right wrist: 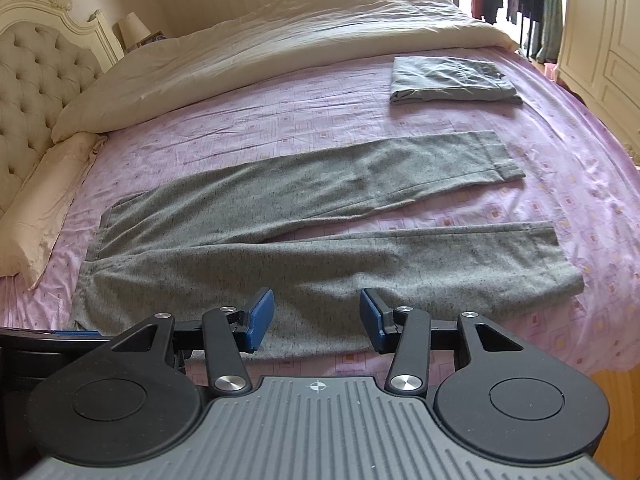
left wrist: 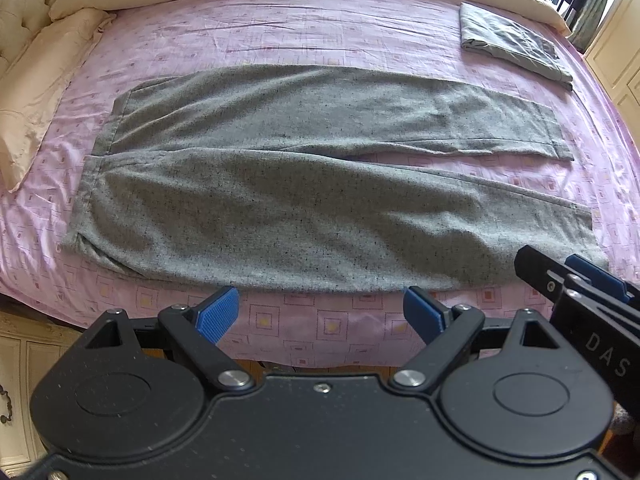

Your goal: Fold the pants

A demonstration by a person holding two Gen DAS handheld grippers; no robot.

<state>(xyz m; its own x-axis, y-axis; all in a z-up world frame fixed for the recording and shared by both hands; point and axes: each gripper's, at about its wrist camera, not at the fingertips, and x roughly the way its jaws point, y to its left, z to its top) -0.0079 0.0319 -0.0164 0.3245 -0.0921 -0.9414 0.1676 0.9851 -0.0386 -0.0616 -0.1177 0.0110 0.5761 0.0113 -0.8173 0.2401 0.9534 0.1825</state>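
Observation:
Grey flecked pants (left wrist: pixel 312 200) lie flat on the pink bed sheet (left wrist: pixel 320 40), waistband to the left, both legs stretched to the right and slightly apart. They also show in the right wrist view (right wrist: pixel 320 248). My left gripper (left wrist: pixel 318 308) is open and empty, just short of the near leg's edge. My right gripper (right wrist: pixel 316 320) is open and empty, its blue pads (right wrist: pixel 260 316) over the near edge of the near leg. The right gripper also shows in the left wrist view (left wrist: pixel 576 276) at the right.
A folded grey garment (left wrist: pixel 512 40) lies at the far right of the bed, also in the right wrist view (right wrist: pixel 452 80). A cream duvet (right wrist: pixel 280 40) is bunched along the far side. A pillow (left wrist: pixel 40 96) and tufted headboard (right wrist: pixel 36 80) are at left. Wardrobe doors (right wrist: pixel 600 20) stand at right.

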